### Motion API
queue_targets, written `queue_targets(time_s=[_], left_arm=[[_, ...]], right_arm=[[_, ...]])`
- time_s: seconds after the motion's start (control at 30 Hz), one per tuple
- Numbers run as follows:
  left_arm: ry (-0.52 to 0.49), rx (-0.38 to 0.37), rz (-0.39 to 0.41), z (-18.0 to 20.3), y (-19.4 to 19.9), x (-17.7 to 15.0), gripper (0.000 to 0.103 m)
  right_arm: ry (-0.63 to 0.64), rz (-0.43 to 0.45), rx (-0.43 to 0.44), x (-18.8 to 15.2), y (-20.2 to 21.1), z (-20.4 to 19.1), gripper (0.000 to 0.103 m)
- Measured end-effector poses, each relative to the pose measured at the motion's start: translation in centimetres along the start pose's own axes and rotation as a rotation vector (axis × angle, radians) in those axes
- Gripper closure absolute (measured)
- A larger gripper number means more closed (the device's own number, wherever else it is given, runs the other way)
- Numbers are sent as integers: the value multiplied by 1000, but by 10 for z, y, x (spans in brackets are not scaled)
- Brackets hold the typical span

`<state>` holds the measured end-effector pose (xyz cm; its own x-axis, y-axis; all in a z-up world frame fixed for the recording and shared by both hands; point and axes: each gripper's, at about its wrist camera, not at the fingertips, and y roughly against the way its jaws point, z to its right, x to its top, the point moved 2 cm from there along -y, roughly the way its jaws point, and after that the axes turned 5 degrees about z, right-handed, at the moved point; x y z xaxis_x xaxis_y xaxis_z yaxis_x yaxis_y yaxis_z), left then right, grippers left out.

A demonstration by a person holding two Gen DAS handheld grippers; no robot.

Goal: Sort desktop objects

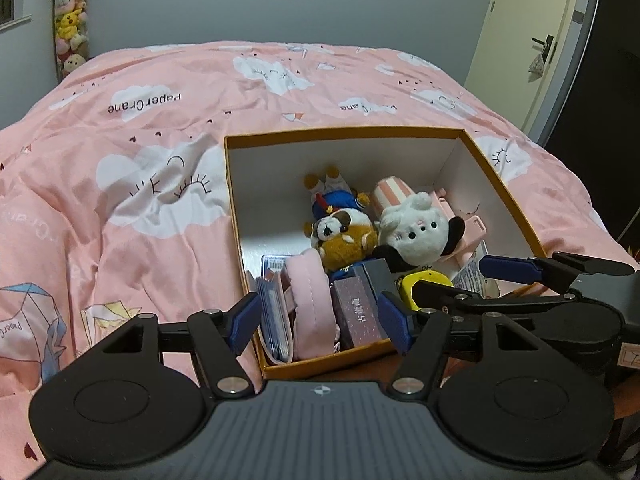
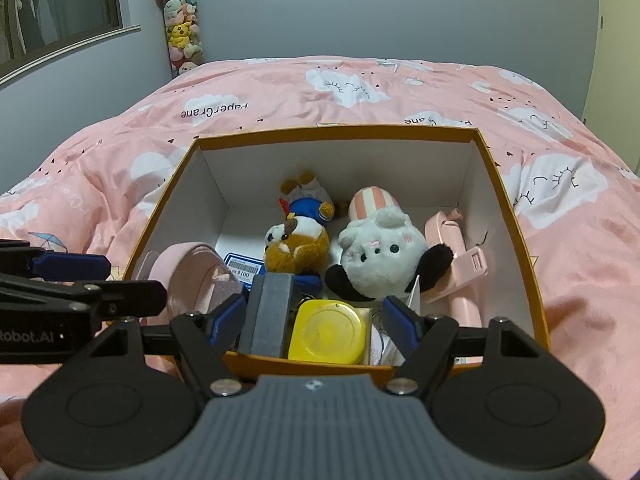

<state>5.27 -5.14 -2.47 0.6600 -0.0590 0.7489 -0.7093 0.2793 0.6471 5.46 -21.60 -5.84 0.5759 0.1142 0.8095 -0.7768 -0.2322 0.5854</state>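
A: Left wrist view first?
B: An orange box (image 1: 344,134), white inside, sits on a pink bed (image 1: 140,128). It holds a brown plush (image 1: 344,240), a white plush (image 1: 416,236), a pink pouch (image 1: 312,304) and a yellow tape (image 1: 424,280). The left tool (image 1: 320,316) gapes wide, empty.
A: And the right wrist view?
B: Same box (image 2: 336,133), with a grey block (image 2: 268,312) beside the tape (image 2: 328,332). The right tool (image 2: 314,320) is spread wide over the near rim, gripping nothing.
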Motion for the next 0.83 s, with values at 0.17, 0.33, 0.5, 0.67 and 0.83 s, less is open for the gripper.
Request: queue_targets(time_s=[0.17,0.33,0.5,0.67,0.83], left_arm=[[2,4,-9,0,-1,-1,27],[-1,4,-16,2,-1,-1,27],[-2,3,-18,3,-1,-1,26],[-4,1,-18,4,-1,-1,26],[-9,-5,-15,7,0,-2,24]], right_arm=[[0,-6,3,-2,-1,-1,27],[-9,-7,1,-3,0,1,27],[-16,-7,4,-4,0,2,27],[-16,-8,4,-4,0,2,27],[-17,-9,2,-4,1,2,27]])
